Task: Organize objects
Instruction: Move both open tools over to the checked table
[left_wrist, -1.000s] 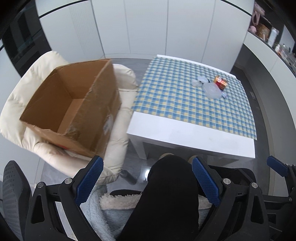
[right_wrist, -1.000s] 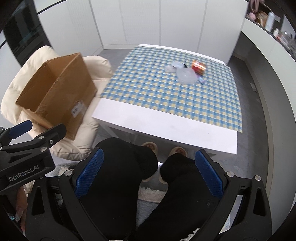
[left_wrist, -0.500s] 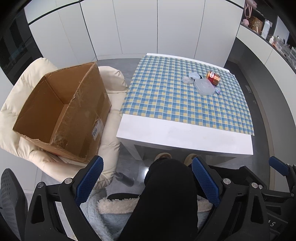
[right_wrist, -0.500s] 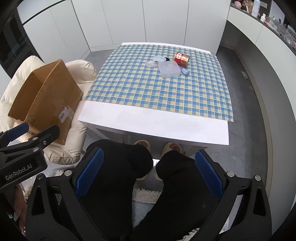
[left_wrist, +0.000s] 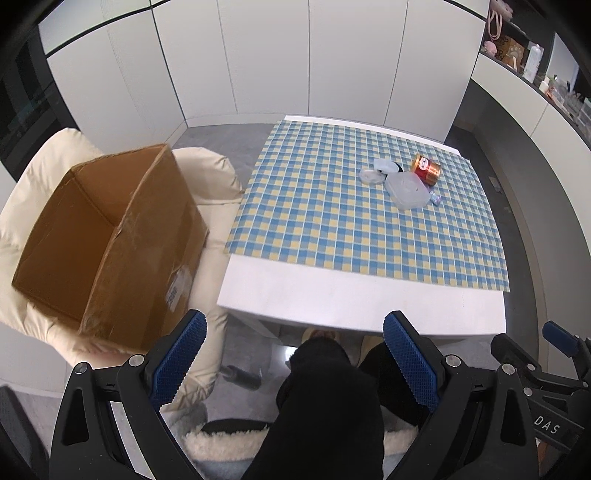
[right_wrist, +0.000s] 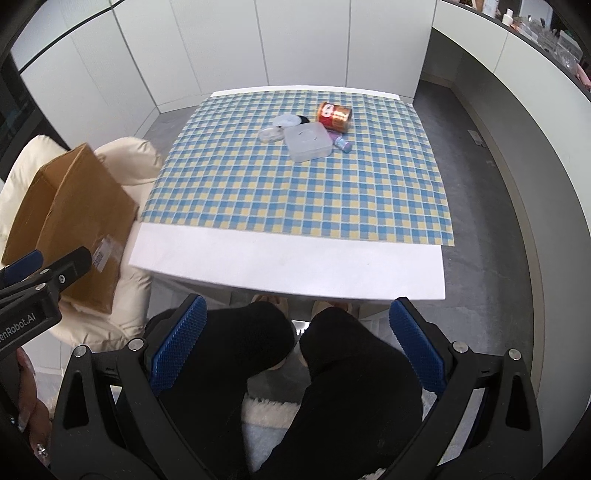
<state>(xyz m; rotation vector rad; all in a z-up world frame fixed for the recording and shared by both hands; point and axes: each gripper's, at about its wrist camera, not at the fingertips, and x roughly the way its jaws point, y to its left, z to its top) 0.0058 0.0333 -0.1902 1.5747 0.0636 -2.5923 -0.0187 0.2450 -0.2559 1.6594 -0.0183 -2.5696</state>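
Note:
A small cluster lies at the far side of the checkered cloth: a red and copper can (left_wrist: 426, 168) (right_wrist: 333, 116) on its side, a clear square lidded container (left_wrist: 407, 190) (right_wrist: 308, 141), a small clear round case (left_wrist: 372, 177) (right_wrist: 270, 133), a pale lid (right_wrist: 288, 120) and a tiny purple item (right_wrist: 342, 143). My left gripper (left_wrist: 293, 362) and right gripper (right_wrist: 294, 349) both hang open and empty over the person's black-clad legs, well short of the table. An open brown cardboard box (left_wrist: 107, 240) (right_wrist: 62, 218) rests empty on a cream armchair at the left.
The white table (left_wrist: 351, 302) (right_wrist: 288, 264) stands just ahead, its near strip bare of cloth. A cream armchair (left_wrist: 33, 173) holds the box. White cabinets line the back wall; a counter with clutter (left_wrist: 524, 55) runs along the right.
Both views have lifted and swung slightly, so the table and box sit more centred and lower. Both grippers stay open; nothing on the table moved.

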